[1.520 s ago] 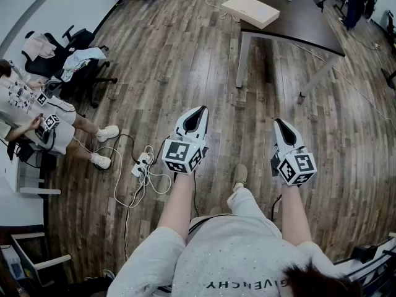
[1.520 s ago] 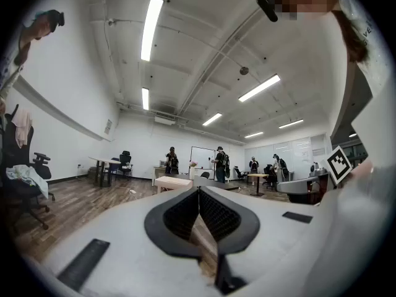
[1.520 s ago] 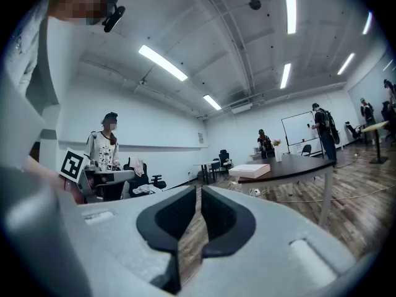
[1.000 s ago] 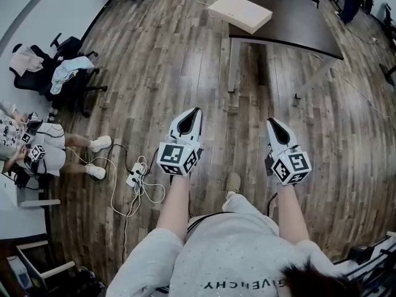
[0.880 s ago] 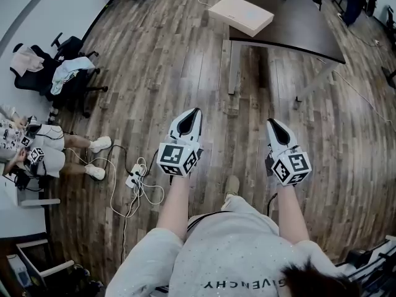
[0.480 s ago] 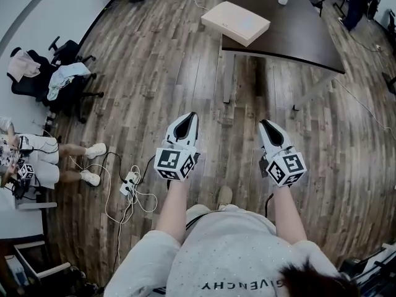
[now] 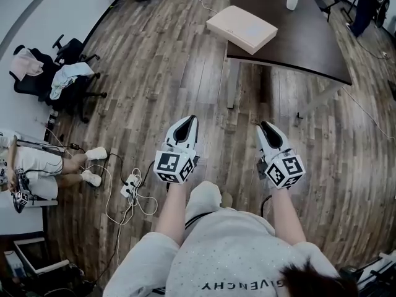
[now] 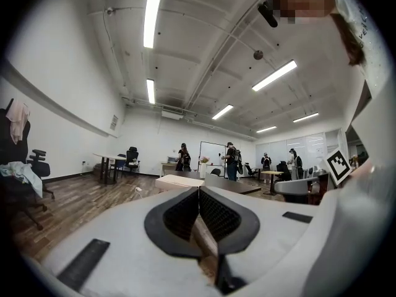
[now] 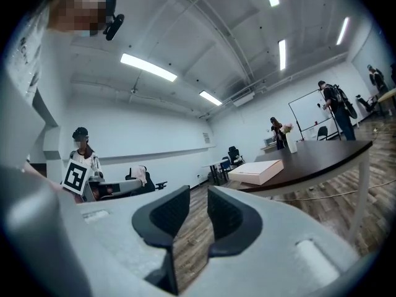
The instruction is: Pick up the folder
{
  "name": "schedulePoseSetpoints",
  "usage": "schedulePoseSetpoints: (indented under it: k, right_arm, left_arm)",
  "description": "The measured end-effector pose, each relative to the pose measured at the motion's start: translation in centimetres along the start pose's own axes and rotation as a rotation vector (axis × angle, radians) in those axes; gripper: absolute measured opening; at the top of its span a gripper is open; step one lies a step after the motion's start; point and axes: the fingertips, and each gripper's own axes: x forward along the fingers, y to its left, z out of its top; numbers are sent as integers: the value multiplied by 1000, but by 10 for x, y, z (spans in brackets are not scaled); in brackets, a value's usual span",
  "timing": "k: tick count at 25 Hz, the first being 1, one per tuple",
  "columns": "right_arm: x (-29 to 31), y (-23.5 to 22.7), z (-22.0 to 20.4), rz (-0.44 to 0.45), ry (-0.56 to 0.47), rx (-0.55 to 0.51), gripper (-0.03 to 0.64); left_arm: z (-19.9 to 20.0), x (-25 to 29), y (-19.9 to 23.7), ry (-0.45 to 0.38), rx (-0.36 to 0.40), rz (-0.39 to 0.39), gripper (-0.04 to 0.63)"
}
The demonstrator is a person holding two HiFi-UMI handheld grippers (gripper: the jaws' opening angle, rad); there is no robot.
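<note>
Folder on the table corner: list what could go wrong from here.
The folder overhangs the dark table's corner; a nudge may push it off.
The left gripper is shut; the right gripper's empty jaws have just been opening but look too narrow for it.
The power strip and cables lie close by: a trip hazard.

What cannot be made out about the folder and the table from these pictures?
Folder: too far and small in every view to show its opening side or any print.
Table: its far end is cut off by the head view's top edge.
Seated person: mostly cut off by the head view's left edge.
</note>
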Motion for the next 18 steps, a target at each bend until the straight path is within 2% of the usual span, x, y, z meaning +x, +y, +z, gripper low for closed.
schedulePoseSetpoints:
  k: [7,18]
  right_arm:
    - [41,-19,-3,-18,16,-2,91]
    - [154,-70,12,-156,-7,80,98]
  left_arm:
    - [-10,37,36,5,-25,-4,0]
    - [1,162,118,35,-27,-149,0]
